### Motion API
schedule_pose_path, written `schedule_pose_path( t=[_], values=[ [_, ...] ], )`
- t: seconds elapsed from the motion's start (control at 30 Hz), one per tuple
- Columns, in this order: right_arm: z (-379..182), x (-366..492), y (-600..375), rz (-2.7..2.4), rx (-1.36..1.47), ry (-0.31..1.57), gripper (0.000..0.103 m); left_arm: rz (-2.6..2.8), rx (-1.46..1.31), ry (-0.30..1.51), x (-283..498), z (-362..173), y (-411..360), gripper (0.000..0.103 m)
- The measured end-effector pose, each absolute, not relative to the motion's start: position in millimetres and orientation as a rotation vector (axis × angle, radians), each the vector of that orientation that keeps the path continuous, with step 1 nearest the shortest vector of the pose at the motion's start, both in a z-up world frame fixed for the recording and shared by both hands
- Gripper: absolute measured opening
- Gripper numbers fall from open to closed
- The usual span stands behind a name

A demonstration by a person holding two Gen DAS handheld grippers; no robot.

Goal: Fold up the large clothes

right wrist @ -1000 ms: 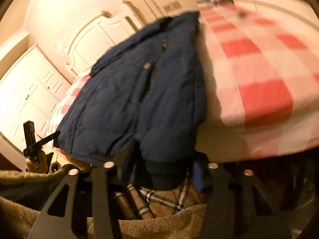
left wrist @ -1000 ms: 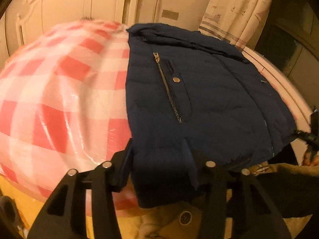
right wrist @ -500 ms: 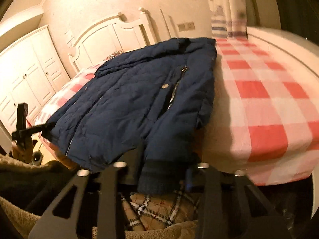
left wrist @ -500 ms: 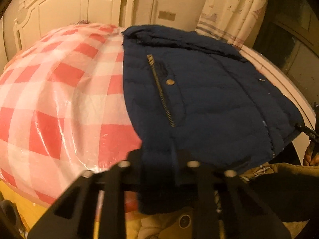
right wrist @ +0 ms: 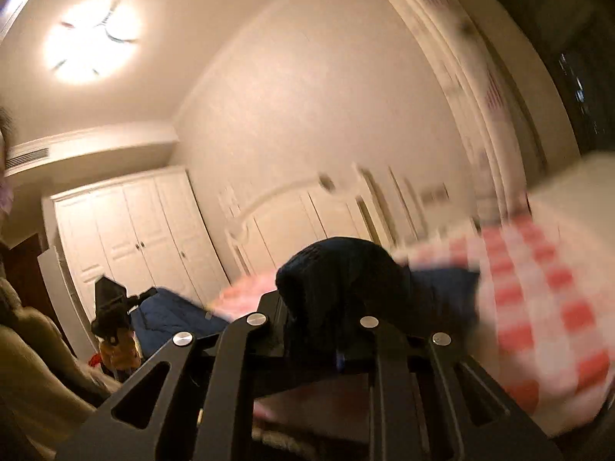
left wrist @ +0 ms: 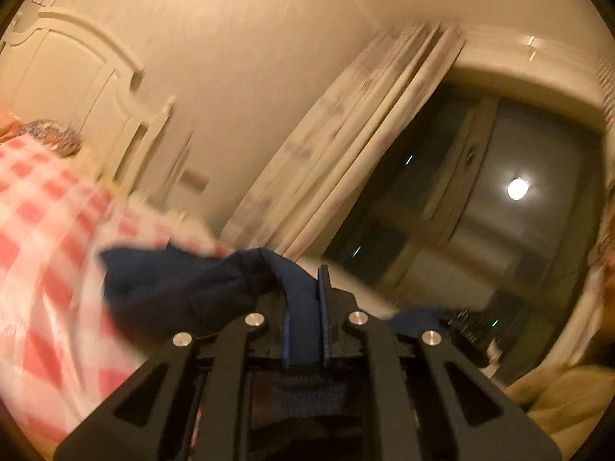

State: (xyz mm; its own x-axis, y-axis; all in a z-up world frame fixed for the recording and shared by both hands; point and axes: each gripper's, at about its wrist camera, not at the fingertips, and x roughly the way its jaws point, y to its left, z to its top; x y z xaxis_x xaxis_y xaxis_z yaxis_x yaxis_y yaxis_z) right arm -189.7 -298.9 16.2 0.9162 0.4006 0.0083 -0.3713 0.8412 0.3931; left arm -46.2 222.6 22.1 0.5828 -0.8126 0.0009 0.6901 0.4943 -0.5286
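The navy puffer jacket lies on the red-and-white checked bed cover. My left gripper is shut on the jacket's hem, with blue fabric pinched between its fingers and lifted. My right gripper is shut on a dark bunched part of the jacket, also lifted above the bed cover. The left gripper and more of the jacket show in the right wrist view at lower left. Both views are tilted up and blurred.
A white headboard and white wardrobe doors stand behind the bed. Patterned curtains hang beside a dark window. A ceiling lamp glows above. The person's beige sleeve is at lower right.
Both grippers have closed on the jacket's near hem and lifted it, swinging up and forward; the views now face the wall and ceiling instead of the flat jacket.
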Motion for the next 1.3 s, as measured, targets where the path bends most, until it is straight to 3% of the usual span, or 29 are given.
schedule_pose_path(
  t=[0.3,0.43,0.6,0.67,0.7,0.73,0.77,0.8,1.0,1.17,1.3],
  values=[
    [93.3,-120.3,-294.1,0.398,0.344,-0.009,0.017,-0.927,-0.561,0.207,18.6,64.9,199.5,0.012],
    [63.5,-13.8,-304.3,0.244,0.390,0.232,0.018,-0.652,-0.584,0.472,113.6,28.9,178.4,0.012],
    [-22.7,98.1,-319.5,0.093,0.455,0.595,0.023,-0.397,-0.559,0.726,205.8,-47.5,154.2,0.017],
    [-61.8,129.3,-327.2,0.037,0.492,0.725,0.037,-0.338,-0.543,0.797,225.8,-71.8,148.0,0.029],
    [-79.1,138.2,-332.4,0.028,0.534,0.773,0.051,-0.303,-0.548,0.829,231.9,-82.2,148.0,0.036],
    [-90.9,132.3,-332.9,0.029,0.567,0.787,0.071,-0.272,-0.552,0.840,231.8,-88.3,151.7,0.061],
    [-98.6,130.2,-337.5,0.053,0.611,0.769,0.078,-0.237,-0.572,0.830,229.3,-94.0,161.4,0.082],
    [-103.9,126.9,-339.0,0.076,0.639,0.744,0.087,-0.230,-0.600,0.807,225.7,-94.8,168.3,0.087],
    [-91.6,97.3,-353.8,0.100,0.685,0.605,0.087,-0.197,-0.616,0.683,207.6,-79.1,206.6,0.091],
    [-77.5,125.1,-341.8,0.017,0.383,0.770,0.087,-0.359,-0.263,0.798,230.4,-64.8,161.2,0.097],
    [-95.1,154.1,-343.5,0.049,0.285,0.875,0.087,-0.423,-0.168,0.895,262.8,-76.4,133.2,0.097]
  ],
)
